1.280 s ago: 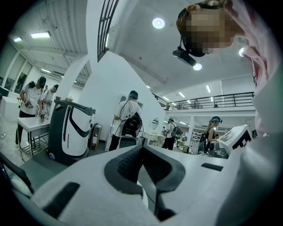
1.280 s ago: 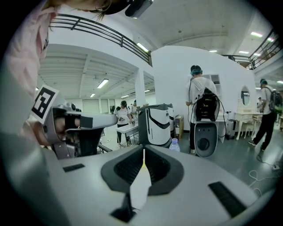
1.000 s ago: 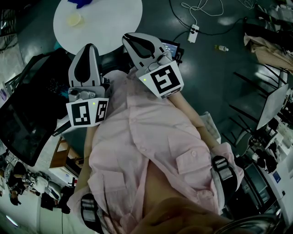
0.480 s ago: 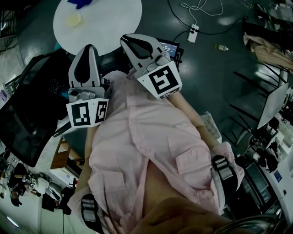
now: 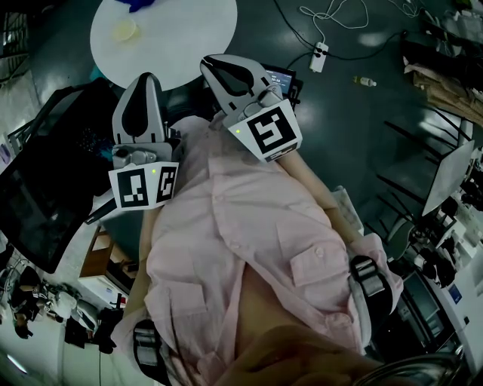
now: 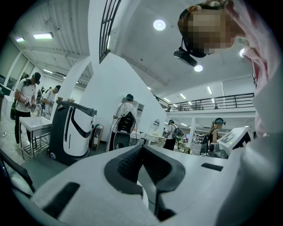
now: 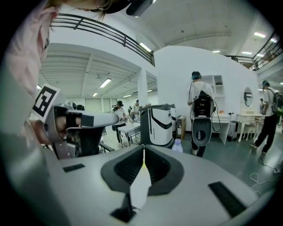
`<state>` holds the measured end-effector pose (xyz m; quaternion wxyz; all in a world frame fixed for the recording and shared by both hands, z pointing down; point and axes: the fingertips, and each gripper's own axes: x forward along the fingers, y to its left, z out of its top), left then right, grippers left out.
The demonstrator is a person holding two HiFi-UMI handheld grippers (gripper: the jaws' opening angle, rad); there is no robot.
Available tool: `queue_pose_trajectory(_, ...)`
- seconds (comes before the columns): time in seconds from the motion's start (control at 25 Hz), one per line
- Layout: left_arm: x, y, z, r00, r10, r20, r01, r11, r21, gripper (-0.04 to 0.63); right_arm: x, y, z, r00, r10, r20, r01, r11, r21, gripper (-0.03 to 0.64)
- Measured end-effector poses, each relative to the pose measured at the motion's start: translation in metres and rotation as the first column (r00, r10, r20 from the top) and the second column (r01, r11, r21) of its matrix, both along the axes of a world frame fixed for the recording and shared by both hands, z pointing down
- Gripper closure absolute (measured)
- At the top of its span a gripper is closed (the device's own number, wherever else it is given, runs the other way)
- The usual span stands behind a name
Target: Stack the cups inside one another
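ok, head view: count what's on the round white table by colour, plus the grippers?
Pale yellow cup: 1
Blue object, cut off at the frame edge: 1
Grippers: 2, left gripper and right gripper, both shut, empty
Total: 4

Both claws are tucked in tight against the chest, just above the pink shirt (image 5: 249,241), tips pointing out and away from the body. The left claw (image 5: 146,78) sits a bit lower and further out to the side, and the right claw (image 5: 214,65) is angled slightly inward, so the two are close together but not touching. The marker cubes face up at the head camera, left one (image 5: 143,186) and right one (image 5: 266,133). Each claw's own view shows the jaws pressed together with nothing between them, so both are closed and empty.
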<state>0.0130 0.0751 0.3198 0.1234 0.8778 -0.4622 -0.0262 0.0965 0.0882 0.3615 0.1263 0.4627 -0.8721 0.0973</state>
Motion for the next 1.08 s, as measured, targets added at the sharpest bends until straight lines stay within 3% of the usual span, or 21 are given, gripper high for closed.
queue_pose_trajectory(1.08,0.0025,0.0053,-0.0036,1.0,0.012,0.001,-0.012,1.0,-0.001,0.578,-0.0002,0.0074,-0.0032,1.0,-0.004,-0.01,0.004,1.0,-0.001,0.583)
